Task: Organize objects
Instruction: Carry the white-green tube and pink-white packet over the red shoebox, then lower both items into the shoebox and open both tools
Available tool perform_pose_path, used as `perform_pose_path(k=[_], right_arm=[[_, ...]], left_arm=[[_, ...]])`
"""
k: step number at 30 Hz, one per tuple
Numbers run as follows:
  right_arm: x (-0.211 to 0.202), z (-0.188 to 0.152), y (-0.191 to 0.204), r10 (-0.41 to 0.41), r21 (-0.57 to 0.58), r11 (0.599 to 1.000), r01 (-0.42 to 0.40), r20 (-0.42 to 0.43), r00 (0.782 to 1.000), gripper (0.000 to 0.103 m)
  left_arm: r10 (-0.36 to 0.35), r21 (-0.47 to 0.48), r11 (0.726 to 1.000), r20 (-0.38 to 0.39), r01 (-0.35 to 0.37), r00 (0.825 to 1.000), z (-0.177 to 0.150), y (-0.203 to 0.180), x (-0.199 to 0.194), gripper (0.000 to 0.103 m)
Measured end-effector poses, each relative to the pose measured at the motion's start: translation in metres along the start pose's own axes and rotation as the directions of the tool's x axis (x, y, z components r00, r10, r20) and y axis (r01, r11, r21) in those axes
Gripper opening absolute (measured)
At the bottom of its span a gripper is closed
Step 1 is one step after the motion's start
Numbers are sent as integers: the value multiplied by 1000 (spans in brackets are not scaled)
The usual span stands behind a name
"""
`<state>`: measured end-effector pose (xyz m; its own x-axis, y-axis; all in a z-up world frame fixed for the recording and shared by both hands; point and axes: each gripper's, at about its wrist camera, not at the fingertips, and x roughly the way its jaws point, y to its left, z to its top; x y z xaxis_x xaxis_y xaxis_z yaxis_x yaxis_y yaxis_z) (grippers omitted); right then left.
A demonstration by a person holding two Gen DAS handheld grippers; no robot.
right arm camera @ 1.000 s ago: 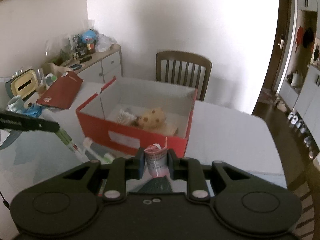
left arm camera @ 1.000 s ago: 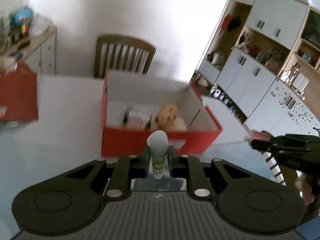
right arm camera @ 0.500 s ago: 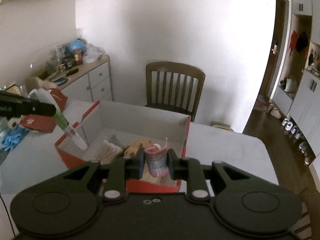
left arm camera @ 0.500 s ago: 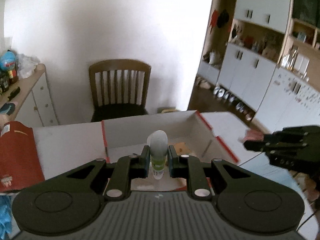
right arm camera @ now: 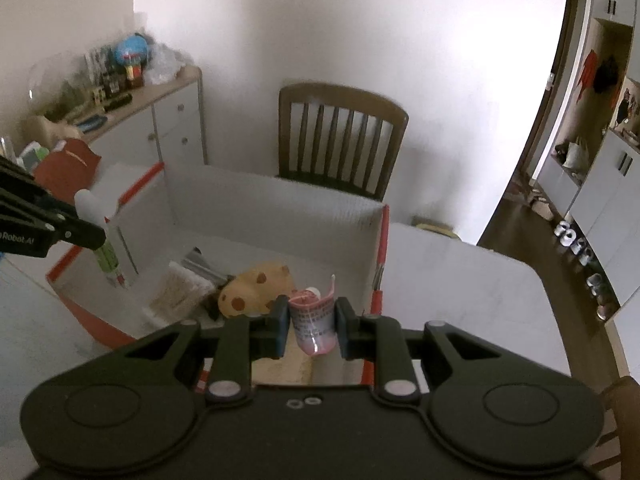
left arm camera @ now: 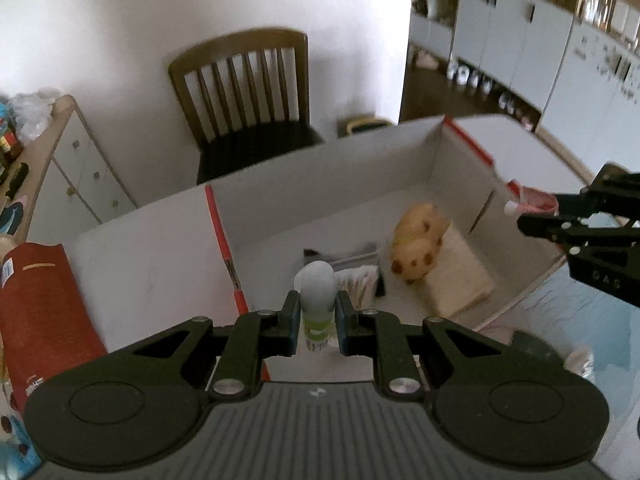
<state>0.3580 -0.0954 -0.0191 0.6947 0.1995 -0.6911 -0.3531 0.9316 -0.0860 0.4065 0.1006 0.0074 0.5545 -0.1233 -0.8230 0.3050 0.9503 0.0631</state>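
Holding a white-capped green tube [left arm camera: 317, 300] cap-forward, the left gripper [left arm camera: 317, 320] hovers over the near left part of the open red box [left arm camera: 218, 216], its fingers [left arm camera: 291, 320] closed snugly on the tube's body. From the left wrist view, doing this step well probably means lowering the tube into the bare floor just left of the bundle of cotton swabs [left arm camera: 358, 280], then parting the fingers only once it is low, so it does not bounce or roll against the spotted plush toy [left arm camera: 418, 246]. That toy lies on a pale block [left arm camera: 460, 276] toward the right wall. The tube's lower end is hidden behind the gripper body, and motion blur softens the box edges. At the right edge the right gripper [left arm camera: 532, 210] enters with something pink, only partly shown. In the right wrist view, the right gripper [right arm camera: 313, 330] has its fingers [right arm camera: 280, 330] clamped on a crumpled pink tube [right arm camera: 313, 320], poised over the box's near right corner [right arm camera: 380, 248]. A good release would be into the free space right of the plush toy [right arm camera: 252, 290], clear of the left gripper [right arm camera: 86, 236] working at the far left. The box floor directly beneath the pink tube is covered by the gripper, so how much room lies there cannot be told, and the tube's print is too small to read. The box sits on a white table [right arm camera: 460, 288].
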Motion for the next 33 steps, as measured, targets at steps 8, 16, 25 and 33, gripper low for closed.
perform_pose_path(k=[8, 16, 25, 33], right_arm=[[22, 0, 1, 23, 8, 1000, -22, -48, 999, 23], [38, -2, 8, 33, -9, 999, -34, -89, 996, 24], [38, -3, 8, 78, 5, 997, -78, -91, 993, 33], [24, -1, 6, 113, 29, 993, -111, -71, 991, 47]], left_arm=[[-2, 34, 999, -68, 5, 998, 13, -1, 29, 17], [11, 41, 999, -89, -7, 996, 31, -3, 56, 17], [33, 19, 999, -132, -31, 991, 33, 2, 91, 17], [37, -12, 999, -130, -39, 991, 27, 7, 102, 17]])
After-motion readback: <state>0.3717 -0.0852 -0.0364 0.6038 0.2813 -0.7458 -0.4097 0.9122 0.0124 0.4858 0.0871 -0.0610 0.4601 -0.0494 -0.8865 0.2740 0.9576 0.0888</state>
